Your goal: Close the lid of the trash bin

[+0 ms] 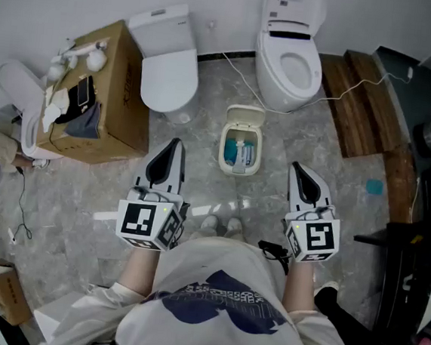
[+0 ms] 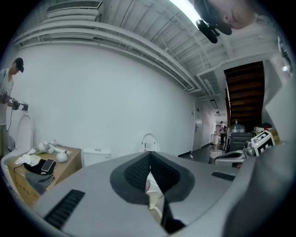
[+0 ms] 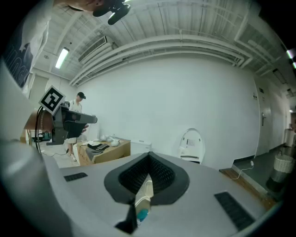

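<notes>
Seen from above, I am standing on a grey stone-patterned floor (image 1: pixel 198 197) and holding one gripper in each hand. At the far left a cardboard box (image 1: pixel 118 83) sits on the floor with a phone, a dark cloth and some white items on top. Just right of it stands a white toilet (image 1: pixel 169 65) with its seat lid down. My left gripper (image 1: pixel 174 143) reaches forward below that toilet. Its two jaws are pressed together with nothing between them, and its own view shows them meeting in one seam. The marker cube (image 1: pixel 150 224) sits at its rear, near my wrist. In the middle of the floor, ahead of my shoes (image 1: pixel 222 225) and between the two grippers, stands the small cream trash bin (image 1: pixel 223 150). Neither gripper touches it. Its lid (image 1: pixel 245 116) stands raised at the far edge, so the bin is open, with blue and white items visible inside. My right gripper (image 1: pixel 296 166) is to the right of the bin, level with the left one. Its jaws are also pressed together and empty, as its own view confirms. Beyond it a second white toilet (image 1: pixel 290 61) has its lid up. A thin white cable (image 1: pixel 345 89) runs across the floor to dark wooden boards (image 1: pixel 366 107) at the right.
</notes>
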A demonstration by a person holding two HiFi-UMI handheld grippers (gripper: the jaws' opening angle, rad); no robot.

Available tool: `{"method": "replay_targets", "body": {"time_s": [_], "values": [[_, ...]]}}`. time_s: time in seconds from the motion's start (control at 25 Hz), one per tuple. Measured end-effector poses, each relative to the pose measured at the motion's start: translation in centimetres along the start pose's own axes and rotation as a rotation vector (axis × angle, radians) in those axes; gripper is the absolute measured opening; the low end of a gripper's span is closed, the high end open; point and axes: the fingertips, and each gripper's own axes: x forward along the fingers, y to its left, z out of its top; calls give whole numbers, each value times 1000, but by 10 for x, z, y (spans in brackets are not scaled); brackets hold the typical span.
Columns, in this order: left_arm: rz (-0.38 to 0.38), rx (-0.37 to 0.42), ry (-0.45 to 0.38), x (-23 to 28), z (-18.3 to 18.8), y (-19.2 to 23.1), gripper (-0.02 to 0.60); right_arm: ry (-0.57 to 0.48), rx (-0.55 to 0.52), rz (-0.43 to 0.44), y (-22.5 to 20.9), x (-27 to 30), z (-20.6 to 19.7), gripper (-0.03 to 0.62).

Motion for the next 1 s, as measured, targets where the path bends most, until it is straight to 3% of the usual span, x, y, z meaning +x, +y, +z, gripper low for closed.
{"method": "replay_targets", "body": {"time_s": [0.52,0.84,0.92,1.0], "values": [[-7,-8,4,2,-2,-4,-1,-10,32,15,1,-2,0,8],[-101,-4,2,10,4,-23,13,-98,71,84,4,3,20,10],[-117,-11,-19,9,10,-23,94,-122,73,79,1,2,25,86],[-116,-17,-42,7,14,-19,194,-134,87,58,-6,0,26,321]]}}
